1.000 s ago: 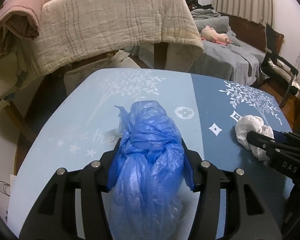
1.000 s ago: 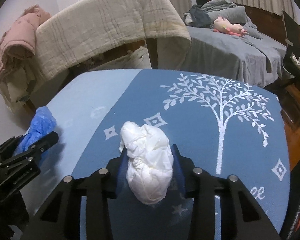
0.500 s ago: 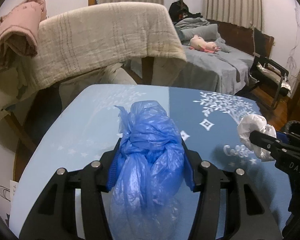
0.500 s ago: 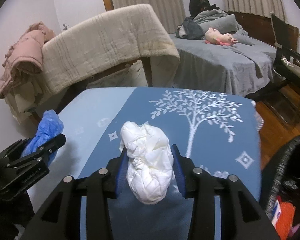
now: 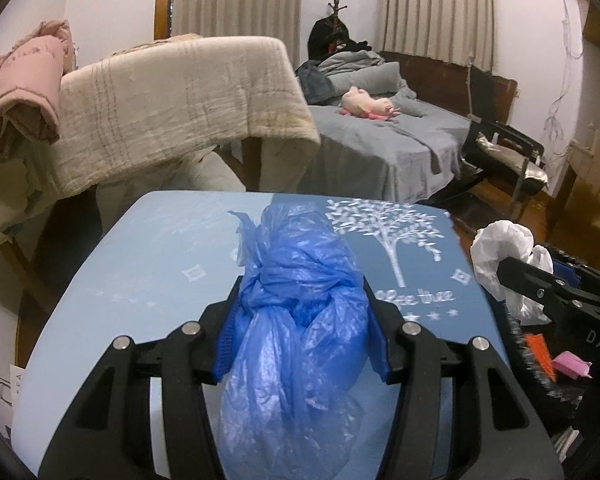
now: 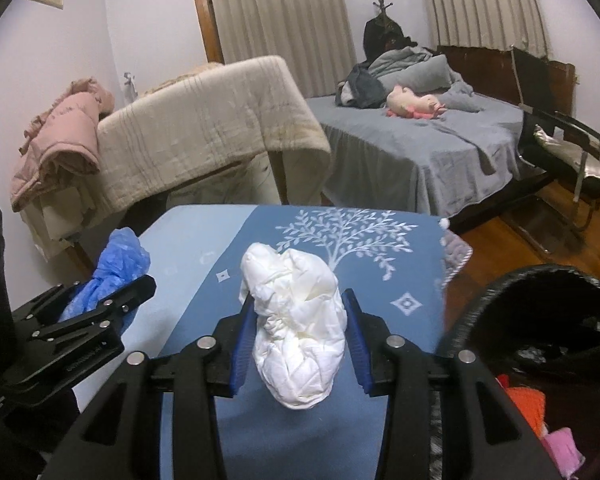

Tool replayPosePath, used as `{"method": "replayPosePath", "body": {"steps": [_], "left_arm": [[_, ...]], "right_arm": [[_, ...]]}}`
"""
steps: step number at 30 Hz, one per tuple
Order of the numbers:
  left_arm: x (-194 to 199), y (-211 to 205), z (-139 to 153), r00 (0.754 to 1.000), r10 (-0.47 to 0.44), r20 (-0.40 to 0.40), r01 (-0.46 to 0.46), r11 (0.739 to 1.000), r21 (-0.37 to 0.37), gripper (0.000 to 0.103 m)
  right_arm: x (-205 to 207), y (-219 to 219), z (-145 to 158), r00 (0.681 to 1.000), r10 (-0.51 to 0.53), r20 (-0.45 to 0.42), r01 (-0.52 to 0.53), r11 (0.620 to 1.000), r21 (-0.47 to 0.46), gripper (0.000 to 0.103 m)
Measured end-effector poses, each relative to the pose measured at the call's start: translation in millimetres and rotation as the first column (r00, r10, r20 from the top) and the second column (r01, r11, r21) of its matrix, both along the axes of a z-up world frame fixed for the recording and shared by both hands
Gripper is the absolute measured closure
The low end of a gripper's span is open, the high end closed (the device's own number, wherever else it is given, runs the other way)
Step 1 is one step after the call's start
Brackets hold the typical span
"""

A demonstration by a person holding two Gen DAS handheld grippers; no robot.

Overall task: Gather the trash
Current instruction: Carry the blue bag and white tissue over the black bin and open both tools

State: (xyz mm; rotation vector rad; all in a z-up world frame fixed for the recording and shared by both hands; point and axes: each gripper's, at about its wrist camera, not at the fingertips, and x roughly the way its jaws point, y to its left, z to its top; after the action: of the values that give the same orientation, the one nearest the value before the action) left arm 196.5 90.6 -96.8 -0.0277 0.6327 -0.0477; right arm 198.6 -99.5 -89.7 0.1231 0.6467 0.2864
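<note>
Blue bag (image 5: 300, 304) between left jaws, white wad (image 6: 298, 320) between right.

Lower end of blue bag (image 5: 296, 344) cut off by bottom edge of left wrist view. Trash bin (image 6: 540, 320) cropped at right edge; contents mostly hidden in shadow, only orange and pink scraps legible. Near edge of table (image 6: 400, 280) masked by right gripper (image 6: 300, 332). Tablecloth lettering (image 5: 416, 298) blurred, unreadable.

left gripper (image 5: 302, 320) and right gripper (image 6: 298, 326) both clamped, held side by side.
</note>
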Motion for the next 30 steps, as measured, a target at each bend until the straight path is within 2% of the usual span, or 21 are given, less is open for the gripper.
{"method": "replayPosePath", "body": {"steps": [17, 30], "left_arm": [[-47, -68, 34, 0.990, -0.126, 0.058, 0.127, 0.992, -0.010, 0.051], [-68, -119, 49, 0.968, -0.234, 0.093, 0.235, 0.972, -0.003, 0.051]], "right_arm": [[-66, -62, 35, 0.994, -0.077, 0.078, 0.077, 0.997, 0.006, 0.062], [-100, -108, 46, 0.980, -0.160, 0.118, 0.162, 0.987, -0.003, 0.062]]}}
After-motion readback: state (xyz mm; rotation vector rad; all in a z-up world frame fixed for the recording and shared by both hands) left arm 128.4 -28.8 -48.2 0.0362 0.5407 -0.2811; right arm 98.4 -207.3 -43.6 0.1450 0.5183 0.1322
